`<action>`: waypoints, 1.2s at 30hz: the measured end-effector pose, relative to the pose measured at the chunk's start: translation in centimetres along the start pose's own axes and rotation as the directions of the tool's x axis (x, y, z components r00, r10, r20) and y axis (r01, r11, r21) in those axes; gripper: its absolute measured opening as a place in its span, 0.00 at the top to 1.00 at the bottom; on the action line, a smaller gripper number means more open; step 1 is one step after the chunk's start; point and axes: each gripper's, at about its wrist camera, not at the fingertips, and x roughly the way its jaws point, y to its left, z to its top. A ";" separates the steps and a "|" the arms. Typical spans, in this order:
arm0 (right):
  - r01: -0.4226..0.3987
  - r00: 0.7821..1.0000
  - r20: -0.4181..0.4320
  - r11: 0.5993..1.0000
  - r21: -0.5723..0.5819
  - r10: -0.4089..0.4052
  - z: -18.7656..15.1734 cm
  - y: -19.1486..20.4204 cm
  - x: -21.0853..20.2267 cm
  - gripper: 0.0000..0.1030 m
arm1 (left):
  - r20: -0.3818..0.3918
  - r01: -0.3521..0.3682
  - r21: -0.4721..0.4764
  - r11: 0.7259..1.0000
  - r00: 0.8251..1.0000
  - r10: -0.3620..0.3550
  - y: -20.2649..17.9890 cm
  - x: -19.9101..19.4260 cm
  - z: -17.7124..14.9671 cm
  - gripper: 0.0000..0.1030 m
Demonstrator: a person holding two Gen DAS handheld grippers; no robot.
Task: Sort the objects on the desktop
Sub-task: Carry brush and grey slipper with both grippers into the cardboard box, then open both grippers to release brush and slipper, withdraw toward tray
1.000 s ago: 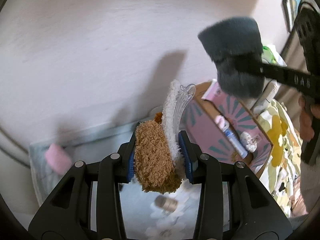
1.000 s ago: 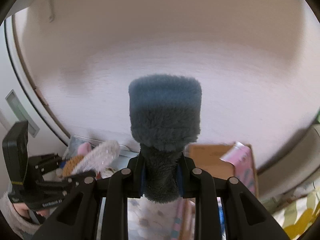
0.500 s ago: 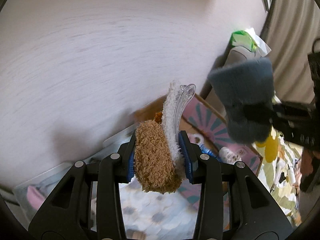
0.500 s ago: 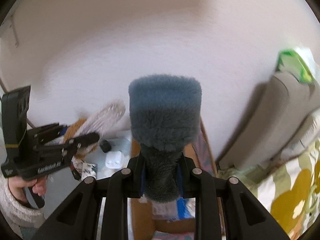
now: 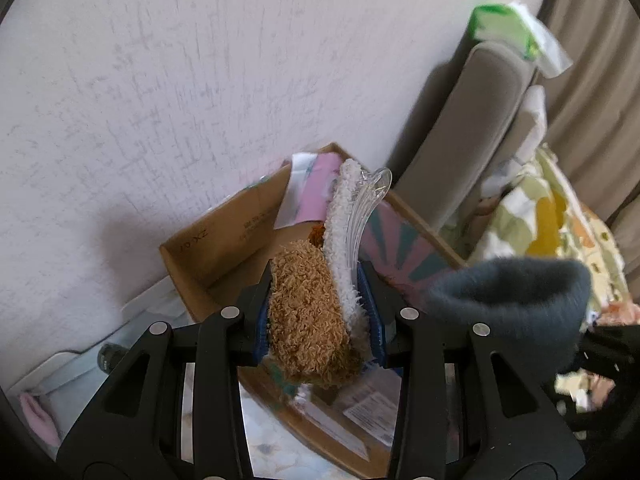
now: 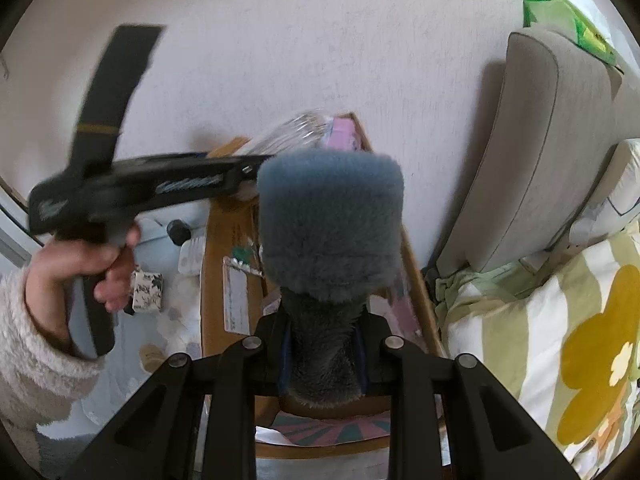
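Left gripper point(image 5: 318, 312) clamped, fingers point(image 5: 370, 312) partly apart, on a brown fuzzy hair clip point(image 5: 310, 320) backed by white fleece and clear plastic teeth, seen at lower centre of the left wrist view. Right gripper point(image 6: 322, 344) squeezed tight on the narrow neck of a grey-blue plush item point(image 6: 328, 216), bulky head filling the centre of the right wrist view. Both loads held above an open cardboard box point(image 5: 240, 236) standing against the wall, beside a grey cushion point(image 6: 540, 140) at right; papers and a pink-and-teal card already inside.

Judged step: carry both soft items over the box and drop them in.

To do it well:
- Bring each load over the box opening before letting go, not over a rim or the raised flap at upper centre.
- Lower well into the opening; soft, light things tend to bounce or cling to the pads.
- Release one side at a time, given how near the two grippers sit to each other, the left one blurred at upper left of the right wrist view.
- Open wide on the plush neck, since squeezed fur may stick.
- Mind the clear teeth catching on the flap.

Small things on the pale surface point(image 6: 172, 320) at lower left, including a patterned block point(image 6: 148, 286), left for later.
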 end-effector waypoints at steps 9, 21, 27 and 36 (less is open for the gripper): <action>-0.009 0.999 -0.033 1.000 -0.023 0.009 0.5 1.9 1.2 0.68 | -0.032 -0.028 -0.028 0.999 0.999 0.027 0.8 1.7 -0.4 0.65; 0.063 0.998 0.022 0.995 -0.074 -0.062 -0.6 3.2 1.1 0.22 | -0.017 -0.076 -0.049 0.996 0.997 0.075 1.5 -1.6 -1.4 0.00; 0.068 0.997 0.040 0.995 -0.066 -0.066 -1.2 4.1 -0.2 0.22 | -0.018 -0.081 -0.050 0.995 0.997 0.080 2.8 -5.0 -3.7 0.00; 0.063 0.991 0.118 0.997 -0.047 -0.057 -0.7 6.1 -3.5 0.22 | 0.067 -0.116 -0.122 0.986 0.990 0.125 6.8 -12.3 -7.3 0.00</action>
